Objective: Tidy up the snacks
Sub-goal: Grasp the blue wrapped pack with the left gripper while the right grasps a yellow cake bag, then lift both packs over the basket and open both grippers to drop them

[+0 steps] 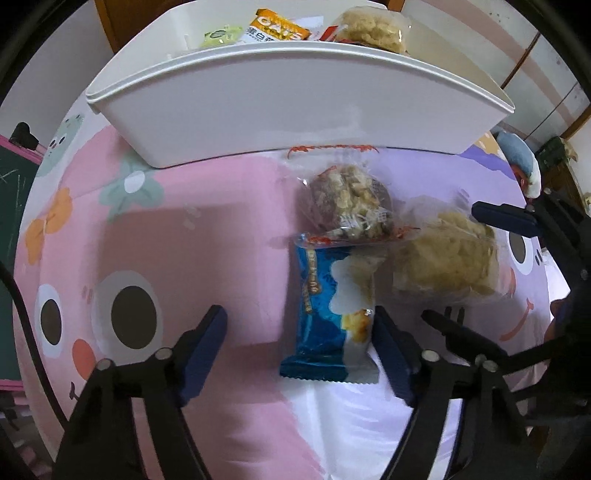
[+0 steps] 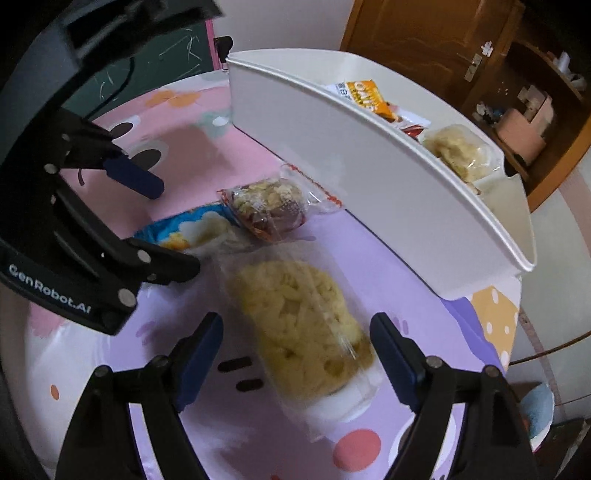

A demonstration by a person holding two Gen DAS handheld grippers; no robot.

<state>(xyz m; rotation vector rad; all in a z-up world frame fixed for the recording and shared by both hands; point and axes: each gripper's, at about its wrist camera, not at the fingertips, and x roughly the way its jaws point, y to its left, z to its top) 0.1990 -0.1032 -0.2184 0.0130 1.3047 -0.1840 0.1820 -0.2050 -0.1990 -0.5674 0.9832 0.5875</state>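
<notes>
A blue snack packet [image 1: 325, 314] lies on the cartoon tablecloth [image 1: 166, 229] between the fingers of my left gripper [image 1: 297, 317]. The right pad is at the packet's edge and the left pad stands well clear, so this gripper is open. A clear pack of yellow puffed crisps [image 2: 299, 317] lies between the wide-open fingers of my right gripper [image 2: 297, 325], and neither pad presses on it. A clear-wrapped brown and cream snack [image 1: 347, 203] rests just beyond both. Behind it stands the white bin [image 1: 295, 92], which holds an orange oats packet [image 1: 277, 29], a green packet [image 1: 218, 37] and another yellow crisp pack [image 1: 373, 26].
The two grippers work side by side, a short gap apart, the right gripper [image 1: 480, 269] showing at the right of the left wrist view. A dark chalkboard [image 1: 14, 173] stands left of the table. A wooden door [image 2: 424, 33] and shelves are behind the bin [image 2: 369, 177].
</notes>
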